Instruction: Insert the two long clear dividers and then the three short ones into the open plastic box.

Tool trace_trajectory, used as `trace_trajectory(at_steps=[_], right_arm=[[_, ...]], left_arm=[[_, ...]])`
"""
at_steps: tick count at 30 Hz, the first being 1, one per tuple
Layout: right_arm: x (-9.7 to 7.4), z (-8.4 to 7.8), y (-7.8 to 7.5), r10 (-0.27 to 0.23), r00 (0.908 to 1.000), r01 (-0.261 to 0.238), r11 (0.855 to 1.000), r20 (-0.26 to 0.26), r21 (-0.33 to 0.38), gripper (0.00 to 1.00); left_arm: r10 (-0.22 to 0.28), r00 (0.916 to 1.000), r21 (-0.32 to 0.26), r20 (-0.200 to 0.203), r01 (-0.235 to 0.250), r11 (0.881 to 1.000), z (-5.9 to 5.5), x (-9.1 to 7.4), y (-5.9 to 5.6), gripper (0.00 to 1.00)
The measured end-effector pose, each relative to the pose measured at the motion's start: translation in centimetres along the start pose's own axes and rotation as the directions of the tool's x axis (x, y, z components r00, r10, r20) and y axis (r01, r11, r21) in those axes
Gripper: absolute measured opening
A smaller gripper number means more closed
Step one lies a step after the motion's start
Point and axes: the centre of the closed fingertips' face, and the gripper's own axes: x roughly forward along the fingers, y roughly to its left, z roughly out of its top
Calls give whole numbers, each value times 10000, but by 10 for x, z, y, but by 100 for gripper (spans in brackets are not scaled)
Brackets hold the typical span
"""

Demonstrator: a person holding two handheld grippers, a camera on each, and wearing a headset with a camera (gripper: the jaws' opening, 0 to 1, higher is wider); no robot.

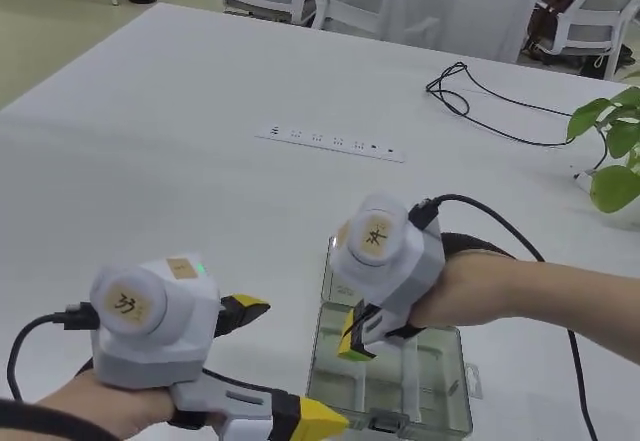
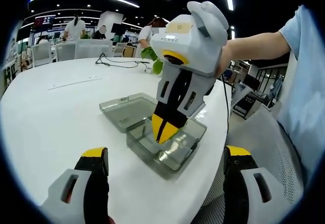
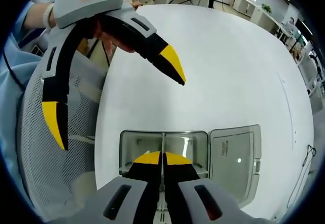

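Over the near-right box, the right gripper pinches a clear divider; left gripper gapes empty. Tilted, it could wedge crooked and jam.

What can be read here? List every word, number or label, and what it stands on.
"33", handwritten, as far as it reads: round sticker on the left gripper.
Handwritten mark atop the right gripper: not legible.
Printed name on the right gripper's body: too blurred.
Label on the box lid: too small.
Marks on the power strip: too small.
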Motion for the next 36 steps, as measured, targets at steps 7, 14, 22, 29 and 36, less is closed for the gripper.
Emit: trace_trajectory(at_steps=[7,14,22,29,36], right_arm=[[0,0,0,36,10000,-35,9999,65,-164,2],[0,0,1,94,9994,-91,9999,325,-83,3],[-1,-3,2,54,9985,-44,9998,544,-188,13],[-11,2,8,120,9904,-71,9993,1379,-360,28],[-15,2,10,-45,9779,77,9999,2091,-143,56]], left_arm=[[-49,10000,84,7,48,10000,2,0,-1,96],[-76,10000,129,-60,77,9999,1,-1,-1,96],[-66,10000,121,-74,67,9999,2,-2,-2,95],[-62,9999,160,-159,65,9999,1,-3,-2,95],[-115,9997,263,-211,120,9996,3,-2,-3,95]])
